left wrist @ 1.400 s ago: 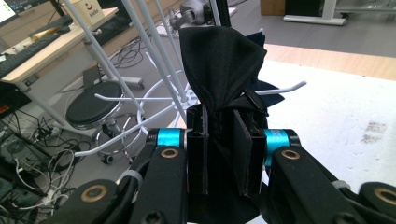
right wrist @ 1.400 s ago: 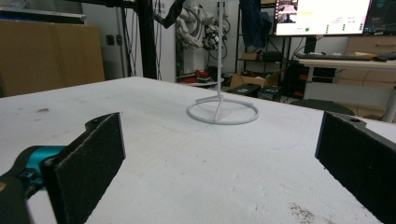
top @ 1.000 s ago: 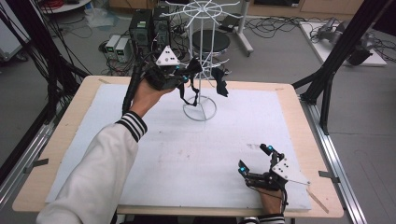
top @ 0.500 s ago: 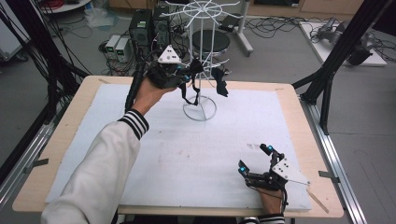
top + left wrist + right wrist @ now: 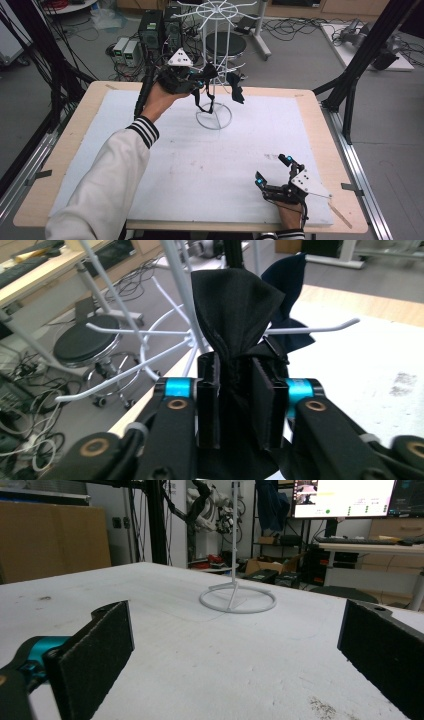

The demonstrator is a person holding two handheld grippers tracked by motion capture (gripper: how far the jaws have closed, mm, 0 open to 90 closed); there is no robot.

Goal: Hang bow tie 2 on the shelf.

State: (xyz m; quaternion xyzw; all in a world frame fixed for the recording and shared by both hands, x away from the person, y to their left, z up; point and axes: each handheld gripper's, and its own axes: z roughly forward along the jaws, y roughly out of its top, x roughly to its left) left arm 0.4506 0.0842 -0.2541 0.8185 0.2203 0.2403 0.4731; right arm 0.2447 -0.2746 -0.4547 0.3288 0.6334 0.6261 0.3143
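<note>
Two black fingers (image 5: pixel 264 407) of my left gripper (image 5: pixel 235 405) have a bunched black cloth (image 5: pixel 235 315) between them. They have just been easing apart, but the pads press on the fabric, so I read that as a grasp. The cloth rises from the fingers against the pole of the white wire rack (image 5: pixel 214 60), at the rack's lower arms, one of which runs just behind the fabric in the left gripper view. In the high view my left gripper (image 5: pixel 200 82) sits just left of the rack's pole, well above its ring base (image 5: pixel 214 120). A second dark cloth (image 5: pixel 235 90) hangs from an arm on the rack's right side.

My right gripper (image 5: pixel 274 170) rests on the tabletop (image 5: pixel 200 170), well apart from the rack, toward the near right corner. Its fingers (image 5: pixel 95 655) are spread wide with nothing between them, and they look straight at the rack's base (image 5: pixel 237 600).
</note>
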